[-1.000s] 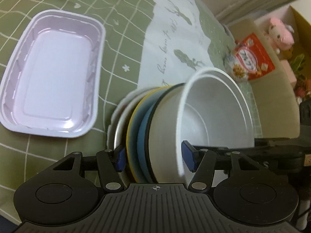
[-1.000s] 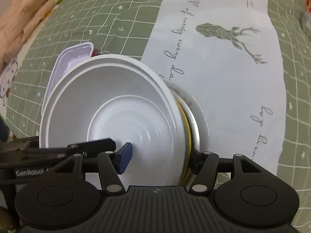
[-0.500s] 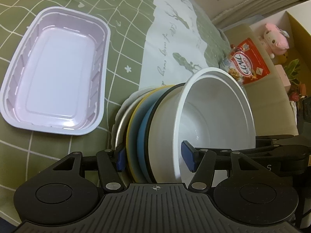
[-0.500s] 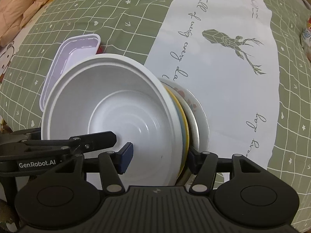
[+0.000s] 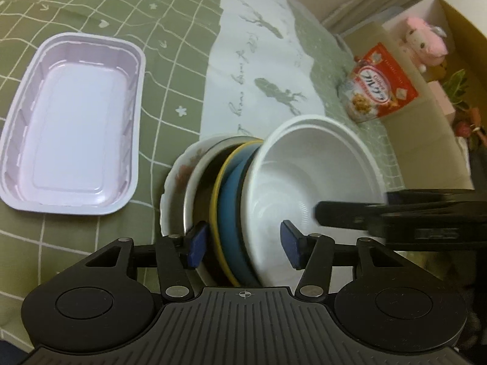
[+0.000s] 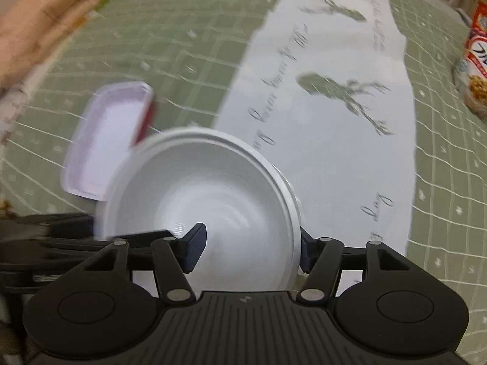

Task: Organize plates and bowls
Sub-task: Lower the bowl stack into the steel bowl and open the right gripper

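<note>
Red snack bag [image 5: 377, 88] lettering blurred; runner [image 5: 261, 70] script unreadable.

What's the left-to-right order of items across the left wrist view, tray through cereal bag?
Lavender tray → floral white plate → metal dish → yellow plate → blue plate → white bowl → cereal bag → pink plush.

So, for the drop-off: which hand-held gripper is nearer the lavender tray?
Left. Left hand-held gripper holds the dish stack beside the tray; right hand-held gripper, the stack's far side.
</note>
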Demonstrator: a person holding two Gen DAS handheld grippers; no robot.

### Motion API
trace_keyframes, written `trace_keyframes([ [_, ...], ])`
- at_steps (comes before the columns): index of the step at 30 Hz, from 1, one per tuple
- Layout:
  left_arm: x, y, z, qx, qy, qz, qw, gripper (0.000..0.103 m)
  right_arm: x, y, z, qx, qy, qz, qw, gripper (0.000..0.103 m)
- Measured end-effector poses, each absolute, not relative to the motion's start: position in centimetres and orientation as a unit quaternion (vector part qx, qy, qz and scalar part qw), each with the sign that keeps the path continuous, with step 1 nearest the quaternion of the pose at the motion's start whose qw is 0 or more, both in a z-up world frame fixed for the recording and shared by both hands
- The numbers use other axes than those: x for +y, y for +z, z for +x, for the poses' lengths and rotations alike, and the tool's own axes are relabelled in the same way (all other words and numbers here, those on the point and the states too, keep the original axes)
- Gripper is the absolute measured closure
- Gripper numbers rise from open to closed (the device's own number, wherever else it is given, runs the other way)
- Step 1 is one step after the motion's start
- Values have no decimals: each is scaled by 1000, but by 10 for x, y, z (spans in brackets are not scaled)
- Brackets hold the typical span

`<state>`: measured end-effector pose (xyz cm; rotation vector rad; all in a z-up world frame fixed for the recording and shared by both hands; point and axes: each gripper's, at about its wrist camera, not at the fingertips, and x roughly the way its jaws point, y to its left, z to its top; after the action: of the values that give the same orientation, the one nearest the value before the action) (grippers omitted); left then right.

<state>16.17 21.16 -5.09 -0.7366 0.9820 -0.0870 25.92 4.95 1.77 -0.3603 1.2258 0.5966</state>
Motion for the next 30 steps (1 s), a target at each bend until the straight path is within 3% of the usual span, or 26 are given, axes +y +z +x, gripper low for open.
trace_keyframes([
  [5,213,-51,159,462,-38,-350,814,52,33,32,241,501,297,-136,801,41],
  [10,213,-50,159,468,-30,-345,813,58,13,20,201,345,253,-148,892,41],
  [13,215,-51,157,470,-26,-352,809,61,11,9,186,293,210,-155,920,41],
  [22,213,-48,151,472,-18,-358,805,61,-5,-19,199,399,257,-51,879,41],
  [30,205,-29,160,483,-1,-286,827,62,-15,-26,206,419,264,-13,869,41],
])
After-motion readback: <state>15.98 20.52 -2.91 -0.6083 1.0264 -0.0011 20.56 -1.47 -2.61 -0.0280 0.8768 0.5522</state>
